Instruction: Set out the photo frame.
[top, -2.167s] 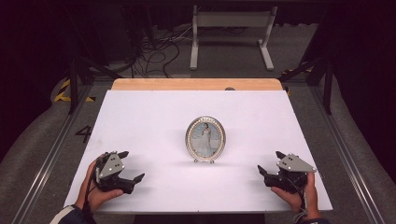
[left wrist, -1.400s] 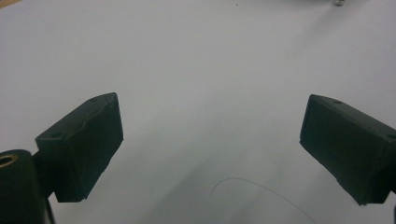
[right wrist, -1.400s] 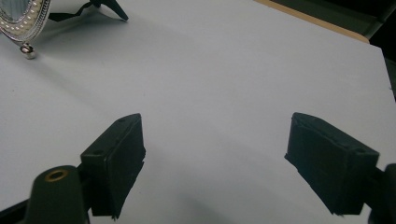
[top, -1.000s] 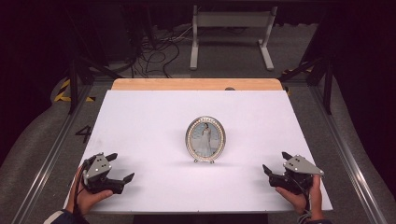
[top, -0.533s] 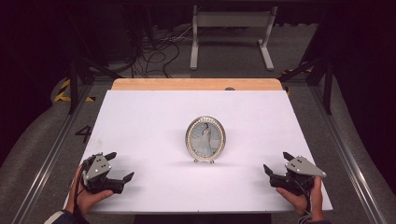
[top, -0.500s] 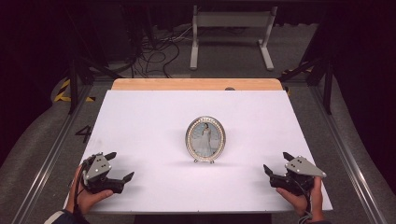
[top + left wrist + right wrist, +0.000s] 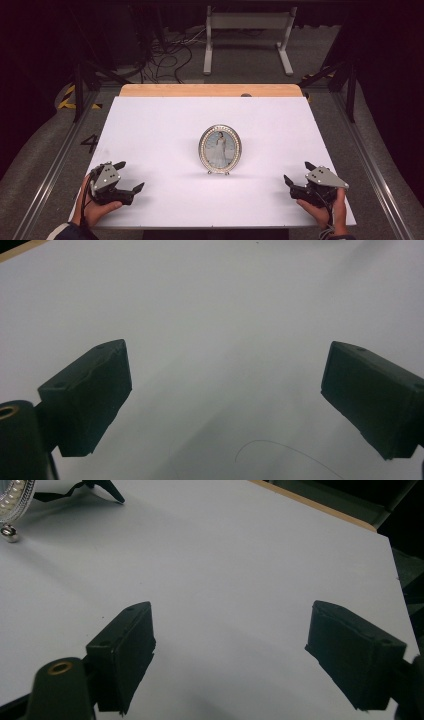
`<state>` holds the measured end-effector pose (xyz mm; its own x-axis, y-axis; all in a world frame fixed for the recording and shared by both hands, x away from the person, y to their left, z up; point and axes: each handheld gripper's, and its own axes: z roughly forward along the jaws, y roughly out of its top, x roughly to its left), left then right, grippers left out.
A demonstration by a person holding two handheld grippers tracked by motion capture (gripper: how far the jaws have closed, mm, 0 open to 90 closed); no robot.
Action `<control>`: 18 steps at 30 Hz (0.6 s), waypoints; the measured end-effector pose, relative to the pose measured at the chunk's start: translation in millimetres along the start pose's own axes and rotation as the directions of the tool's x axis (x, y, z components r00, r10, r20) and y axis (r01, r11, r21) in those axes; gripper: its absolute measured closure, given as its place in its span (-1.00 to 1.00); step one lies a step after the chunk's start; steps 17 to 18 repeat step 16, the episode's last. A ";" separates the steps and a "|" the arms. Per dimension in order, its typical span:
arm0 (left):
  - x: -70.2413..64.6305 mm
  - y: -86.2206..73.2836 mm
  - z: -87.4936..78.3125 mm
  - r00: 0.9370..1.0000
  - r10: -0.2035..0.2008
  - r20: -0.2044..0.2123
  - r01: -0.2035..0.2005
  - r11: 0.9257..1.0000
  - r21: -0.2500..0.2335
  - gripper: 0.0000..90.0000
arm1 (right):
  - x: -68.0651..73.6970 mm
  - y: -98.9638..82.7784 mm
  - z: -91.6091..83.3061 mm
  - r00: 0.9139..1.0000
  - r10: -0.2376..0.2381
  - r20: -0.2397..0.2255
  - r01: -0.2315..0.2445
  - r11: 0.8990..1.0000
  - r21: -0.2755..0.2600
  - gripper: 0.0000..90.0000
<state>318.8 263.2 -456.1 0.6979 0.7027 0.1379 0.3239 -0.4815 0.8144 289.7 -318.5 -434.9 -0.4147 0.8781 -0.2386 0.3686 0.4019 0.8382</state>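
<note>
An oval silver picture frame stands upright near the middle of the white table, holding a photo of a figure in white. My left gripper rests open at the table's front left, held by a hand, well apart from the frame. At the front right my right gripper is open too, nothing between its jaws. In the left gripper view the left gripper has bare white table between its jaws. The right gripper view has the right gripper open over bare table, with the frame's beaded edge at the far upper left.
A wooden strip runs along the table's far edge. Beyond it stand a white metal stand and a tangle of cables on the floor. Metal rails flank both sides of the table.
My left gripper has drawn back toward the front left corner since the earliest frame. The right gripper has shifted slightly right and nearer. The picture frame has not moved.
</note>
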 end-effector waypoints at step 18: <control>-1.3 0.7 2.9 1.000 -0.007 0.007 0.007 1.000 0.008 -0.85 | 0.0 -2.7 -1.0 1.000 0.010 0.005 -0.010 1.000 0.009 -0.60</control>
